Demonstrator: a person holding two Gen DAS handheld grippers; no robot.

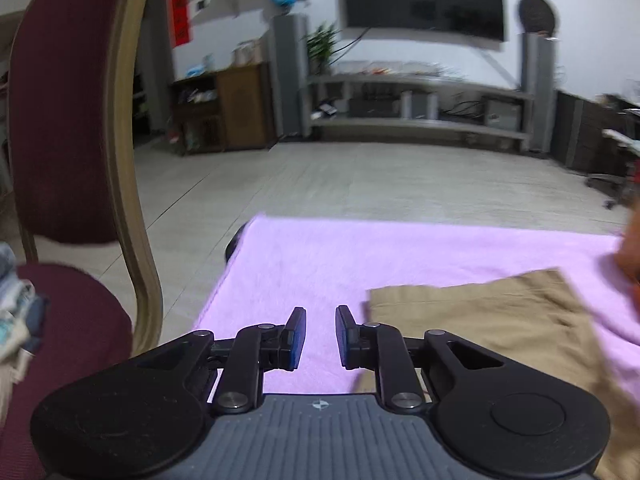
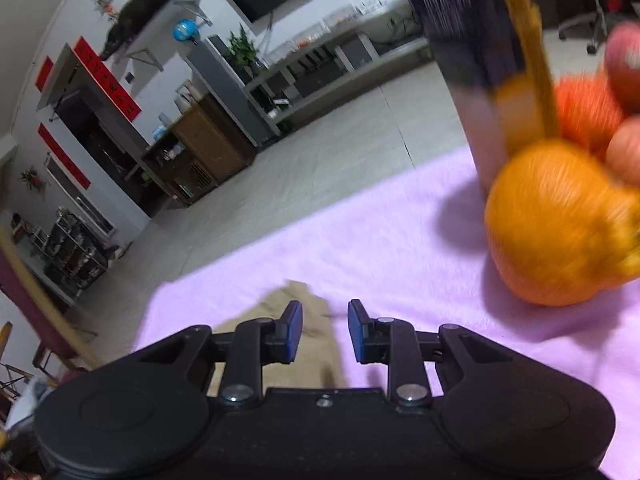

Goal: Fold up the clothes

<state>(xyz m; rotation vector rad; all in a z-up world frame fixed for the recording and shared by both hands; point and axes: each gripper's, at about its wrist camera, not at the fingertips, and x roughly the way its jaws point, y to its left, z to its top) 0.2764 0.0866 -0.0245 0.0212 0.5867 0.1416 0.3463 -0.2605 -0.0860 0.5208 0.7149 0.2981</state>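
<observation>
A tan garment (image 1: 500, 320) lies flat on a pink cloth (image 1: 340, 256) that covers the table. My left gripper (image 1: 321, 336) hovers above the cloth just left of the garment's edge, its jaws a little apart with nothing between them. In the right wrist view the same tan garment (image 2: 280, 320) lies under and left of my right gripper (image 2: 325, 330). That gripper stands open, raised above the pink cloth (image 2: 380, 240), with nothing between its pads.
A dark red chair (image 1: 68, 120) with a gold frame stands at the table's left, folded clothes (image 1: 16, 312) piled on its seat. Blurred oranges and other fruit (image 2: 560, 220) sit at the right beside a dark tall object (image 2: 472, 40). Tiled floor lies beyond the table's edge.
</observation>
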